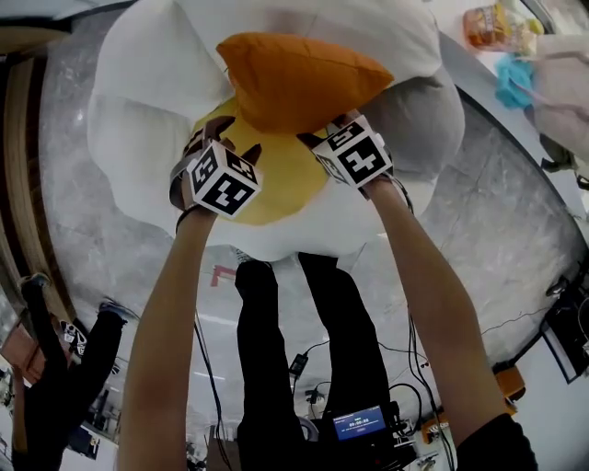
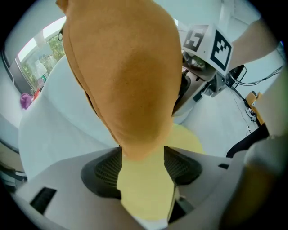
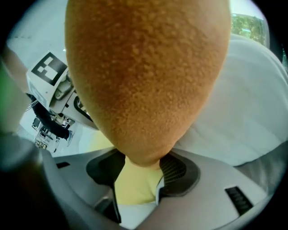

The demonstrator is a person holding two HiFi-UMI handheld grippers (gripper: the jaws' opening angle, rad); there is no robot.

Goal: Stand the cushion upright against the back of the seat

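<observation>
The orange cushion point(image 1: 296, 78) stands on its edge on the yellow seat pad point(image 1: 287, 184) of a white egg-shaped seat point(image 1: 138, 120), leaning against the white back. My left gripper point(image 1: 225, 138) is at its lower left corner and my right gripper point(image 1: 329, 131) at its lower right corner. In the left gripper view the cushion point(image 2: 126, 81) tapers down into the left gripper point(image 2: 141, 164), whose jaws stand wide, with yellow pad showing between them. In the right gripper view the cushion point(image 3: 144, 76) ends between the wide jaws of the right gripper point(image 3: 139, 168). Neither pair of pads visibly squeezes the fabric.
Grey marbled floor point(image 1: 515, 248) surrounds the seat. The holder's black-trousered legs point(image 1: 304, 350) stand below it, with cables point(image 1: 405, 368) and a small screen point(image 1: 359, 423) on the floor. Another person point(image 1: 55, 368) is at lower left. A counter with a bag point(image 1: 492, 26) and blue cloth point(image 1: 513, 81) lies at upper right.
</observation>
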